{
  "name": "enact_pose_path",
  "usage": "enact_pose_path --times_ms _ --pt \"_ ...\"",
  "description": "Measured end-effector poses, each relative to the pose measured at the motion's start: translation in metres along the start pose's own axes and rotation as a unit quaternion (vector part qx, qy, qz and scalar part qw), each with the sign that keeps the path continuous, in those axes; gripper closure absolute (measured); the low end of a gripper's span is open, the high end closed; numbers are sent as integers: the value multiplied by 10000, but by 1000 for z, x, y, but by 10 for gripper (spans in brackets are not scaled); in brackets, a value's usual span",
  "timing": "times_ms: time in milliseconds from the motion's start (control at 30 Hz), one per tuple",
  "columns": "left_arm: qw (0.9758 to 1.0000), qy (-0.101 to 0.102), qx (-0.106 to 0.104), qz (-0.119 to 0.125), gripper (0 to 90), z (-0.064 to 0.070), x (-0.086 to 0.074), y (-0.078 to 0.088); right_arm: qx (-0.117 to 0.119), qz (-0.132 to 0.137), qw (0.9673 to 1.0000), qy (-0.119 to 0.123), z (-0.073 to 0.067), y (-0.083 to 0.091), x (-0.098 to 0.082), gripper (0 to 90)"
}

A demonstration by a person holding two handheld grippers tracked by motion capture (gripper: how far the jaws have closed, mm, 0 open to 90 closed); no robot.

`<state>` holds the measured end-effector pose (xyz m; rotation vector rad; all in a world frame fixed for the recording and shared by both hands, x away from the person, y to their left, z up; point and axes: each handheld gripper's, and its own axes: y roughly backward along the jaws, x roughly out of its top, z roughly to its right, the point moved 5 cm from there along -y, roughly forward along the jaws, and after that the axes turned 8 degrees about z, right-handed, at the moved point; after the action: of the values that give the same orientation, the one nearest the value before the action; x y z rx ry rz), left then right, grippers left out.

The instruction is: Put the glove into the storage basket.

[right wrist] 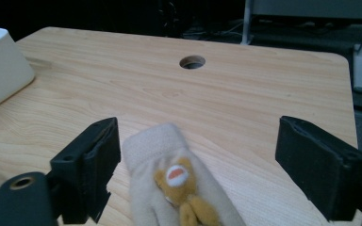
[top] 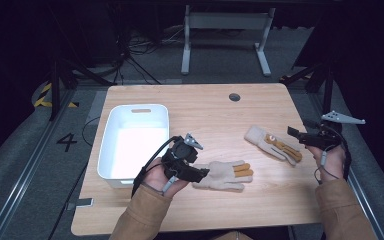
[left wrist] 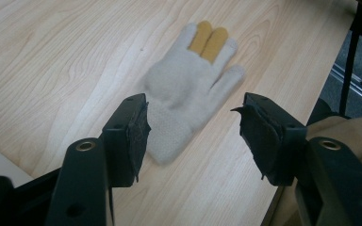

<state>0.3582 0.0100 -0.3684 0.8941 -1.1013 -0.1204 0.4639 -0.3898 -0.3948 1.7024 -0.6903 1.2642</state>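
Note:
Two cream knit gloves lie flat on the wooden table (top: 205, 110). The near glove (top: 226, 174) has two orange fingers; in the left gripper view this near glove (left wrist: 184, 89) lies with its cuff toward me. My left gripper (top: 201, 173) (left wrist: 192, 113) is open, its jaws on either side of that cuff and not pressing it. The far glove (top: 272, 142) carries an orange animal patch. My right gripper (top: 294, 133) (right wrist: 198, 127) stands wide open over this far glove (right wrist: 169, 165), whose cuff lies between the jaws without touching them.
A white plastic bin (top: 135, 140) (right wrist: 0, 70) stands on the left part of the table. A round cable hole (top: 234, 97) (right wrist: 192, 61) sits near the far edge. Beyond the table are a white desk frame (top: 225, 35) and dark floor.

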Motion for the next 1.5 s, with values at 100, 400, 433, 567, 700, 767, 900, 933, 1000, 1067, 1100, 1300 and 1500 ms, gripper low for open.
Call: enact_pose_path --times_ms 100,400,433,567,700,767,900,933,1000,1067,1100,1300,1500 --pt "10000 13 -13 11 424 0 0 -1 -88 -140 9999 -45 2 -5 -6 103" --pt "10000 31 -5 -37 415 -4 -2 -5 -66 -470 9988 -70 5 -17 -21 60" --pt "10000 30 -4 -39 414 -4 -2 -5 -84 -551 9984 -42 5 -20 -24 59" --pt "10000 29 -1 -54 412 -4 -2 -6 -27 -724 9974 -41 3 -25 -30 59" --pt "10000 40 -9 -57 408 -4 -3 -6 -11 -877 9961 -15 1 -29 -35 58" --pt "10000 40 -10 -64 407 -5 -3 -6 -20 -1005 9949 -13 -1 -33 -39 58" --pt "10000 46 -14 -68 405 -5 -3 -7 11 -1107 9939 8 -5 -37 -42 58" --pt "10000 43 -16 -79 405 -5 -4 -7 49 -1192 9929 19 -8 -40 -45 63" --pt "9999 61 -10 -84 404 -5 -4 -7 104 -1289 9916 70 -11 -43 -47 72" --pt "9999 74 -4 -88 403 -5 -5 -7 145 -1366 9904 136 -15 -47 -49 73" --pt "9999 74 -4 -88 402 -5 -5 -7 145 -1366 9904 136 -15 -47 -49 73" --pt "9999 104 40 -111 399 -6 -8 -6 238 -1602 9865 225 -22 -60 -57 144" --pt "9997 172 105 -132 398 -8 -14 -4 93 -1681 9857 86 -19 -70 -60 186"
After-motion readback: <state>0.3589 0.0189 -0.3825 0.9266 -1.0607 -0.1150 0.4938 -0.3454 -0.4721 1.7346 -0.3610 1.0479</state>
